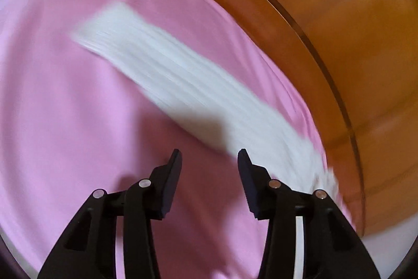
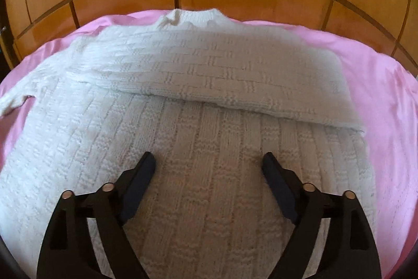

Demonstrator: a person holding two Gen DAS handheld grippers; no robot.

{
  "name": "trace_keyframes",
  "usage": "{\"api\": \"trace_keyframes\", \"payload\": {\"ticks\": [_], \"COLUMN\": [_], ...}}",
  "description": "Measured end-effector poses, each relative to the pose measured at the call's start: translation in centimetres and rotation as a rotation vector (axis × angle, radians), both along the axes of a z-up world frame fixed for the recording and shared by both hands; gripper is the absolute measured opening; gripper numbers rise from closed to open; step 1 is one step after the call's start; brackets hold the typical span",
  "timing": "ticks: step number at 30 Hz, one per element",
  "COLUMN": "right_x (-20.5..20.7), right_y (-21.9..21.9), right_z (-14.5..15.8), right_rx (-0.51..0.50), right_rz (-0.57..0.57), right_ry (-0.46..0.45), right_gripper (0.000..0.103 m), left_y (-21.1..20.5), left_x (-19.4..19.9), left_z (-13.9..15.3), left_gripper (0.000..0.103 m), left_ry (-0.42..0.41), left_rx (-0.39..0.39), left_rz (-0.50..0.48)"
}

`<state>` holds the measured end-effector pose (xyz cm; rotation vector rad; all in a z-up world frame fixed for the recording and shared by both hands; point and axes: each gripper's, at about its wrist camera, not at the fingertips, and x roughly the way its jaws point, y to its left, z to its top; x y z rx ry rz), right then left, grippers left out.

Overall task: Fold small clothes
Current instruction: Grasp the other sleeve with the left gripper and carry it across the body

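Pink sheet (image 2: 386, 85) over the bed, white knit sweater (image 2: 209, 137) flat on it, w/ sleeve folded across.

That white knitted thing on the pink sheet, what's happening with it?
A person holding a two-finger gripper in each hand is folding a white knitted sweater spread on a pink sheet. One sleeve already lies folded across the body; the other still sticks out to the side. Right now neither tool grips anything: the right gripper hovers open over the sweater's body, and the left gripper is open over the sheet, its view blurred.
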<state>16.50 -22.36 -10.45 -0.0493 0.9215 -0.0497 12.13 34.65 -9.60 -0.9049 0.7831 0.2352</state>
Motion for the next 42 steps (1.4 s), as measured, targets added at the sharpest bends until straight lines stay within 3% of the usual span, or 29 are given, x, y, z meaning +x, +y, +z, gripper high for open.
{"api": "trace_keyframes", "payload": {"ticks": [4, 9, 12, 14, 16, 20, 22, 24, 26, 31, 33, 34, 35, 37, 40, 42], "right_x": [0.2, 0.1, 0.2, 0.1, 0.1, 0.2, 0.3, 0.3, 0.3, 0.3, 0.2, 0.2, 0.2, 0.2, 0.2, 0.2], "right_y": [-0.6, -0.1, -0.1, -0.1, -0.1, 0.0, 0.1, 0.1, 0.1, 0.0, -0.2, -0.2, -0.3, -0.4, -0.4, -0.2], "right_z": [-0.1, -0.3, -0.3, -0.3, -0.3, -0.4, -0.4, -0.4, -0.4, -0.4, -0.4, -0.4, -0.4, -0.4, -0.3, 0.5], "right_rx": [0.060, 0.041, 0.043, 0.044, 0.042, 0.034, 0.028, 0.031, 0.033, 0.043, 0.051, 0.054, 0.060, 0.068, 0.073, 0.080], "right_rz": [0.004, 0.015, 0.018, 0.016, 0.014, 0.014, 0.014, 0.014, 0.014, 0.013, 0.015, 0.015, 0.016, 0.016, 0.019, 0.020], "right_ry": [0.005, 0.009, 0.006, 0.005, 0.005, 0.006, 0.007, 0.006, 0.005, 0.002, 0.000, -0.001, -0.002, -0.005, -0.003, -0.002], "right_gripper": [0.095, 0.097, 0.097, 0.097, 0.098, 0.098, 0.098, 0.098, 0.098, 0.098, 0.098, 0.098, 0.098, 0.098, 0.097, 0.081], "left_y": [5.0, 8.9, 10.2, 10.7, 10.0, 5.7, 1.6, -3.0, -9.0, -19.8, -23.3, -24.9, -25.7, -26.4, -27.2, -26.0], "left_x": [-0.4, 0.6, 1.8, 2.7, 3.6, 4.7, 5.5, 6.6, 8.0, 10.4, 11.1, 11.2, 10.8, 9.8, 7.0, 4.9], "left_z": [-0.9, -2.5, -3.1, -2.7, -1.5, 4.0, 7.0, 8.9, 10.0, 8.4, 6.6, 5.7, 5.1, 3.8, 2.8, 2.2], "left_gripper": [0.043, 0.040, 0.026, 0.006, 0.005, 0.005, 0.005, 0.005, 0.005, 0.007, 0.014, 0.022, 0.032, 0.040, 0.039, 0.039], "left_ry": [-0.003, -0.005, 0.005, 0.040, 0.019, -0.124, -0.204, -0.271, -0.300, -0.275, -0.231, -0.204, -0.183, -0.154, -0.135, -0.124], "left_rx": [-0.052, -0.118, -0.132, -0.065, -0.029, 0.069, 0.126, 0.132, 0.161, 0.173, 0.159, 0.167, 0.186, 0.223, 0.289, 0.306], "left_rz": [0.134, 0.248, 0.292, 0.291, 0.270, 0.134, 0.029, -0.096, -0.223, -0.473, -0.564, -0.602, -0.624, -0.657, -0.679, -0.678]}}
